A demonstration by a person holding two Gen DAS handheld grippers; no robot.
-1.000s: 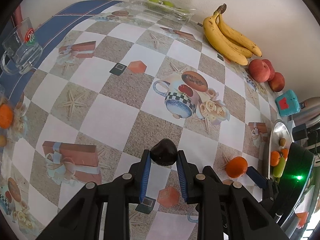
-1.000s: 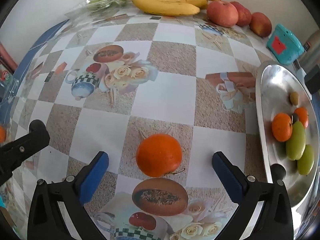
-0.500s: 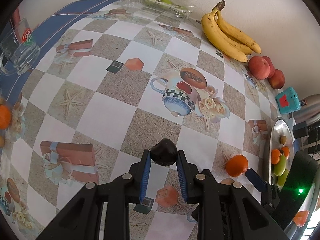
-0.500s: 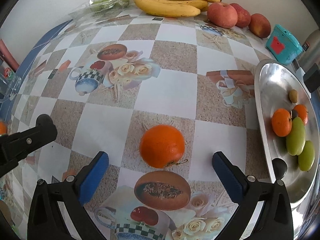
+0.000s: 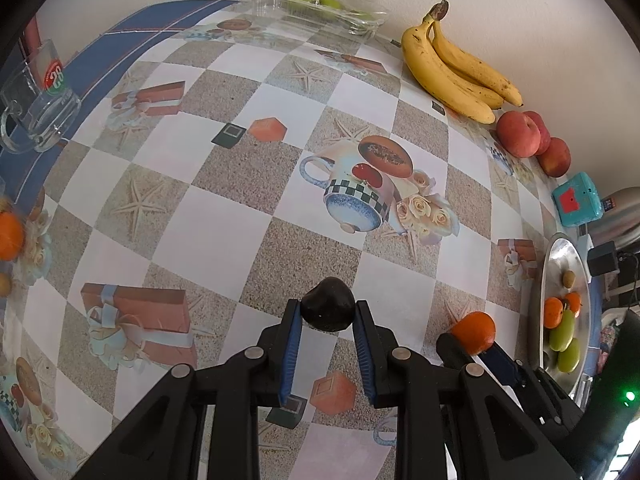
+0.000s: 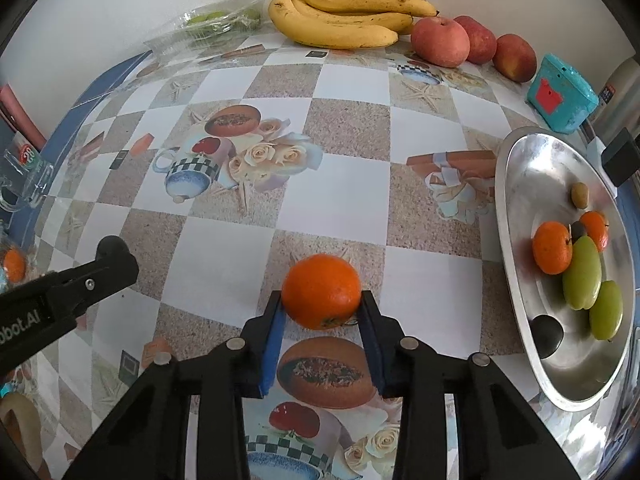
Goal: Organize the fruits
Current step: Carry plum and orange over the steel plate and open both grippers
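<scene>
Plum, dark and glossy, sits clamped between the blue pads of the left gripper, which points steeply down over the patterned tablecloth. To its right, the right gripper points down just as steeply; its jaws are closing and both pads already press the sides of the orange. A broad stretch of bare cloth lies ahead of both tools. At the right edge, the steel tray holds tangerines, green fruit and a dark one, with room at its far end. A glass mug stands well off at the left edge. Farthest, along the wall, lie bananas, apples, a teal box and a clear pack.
</scene>
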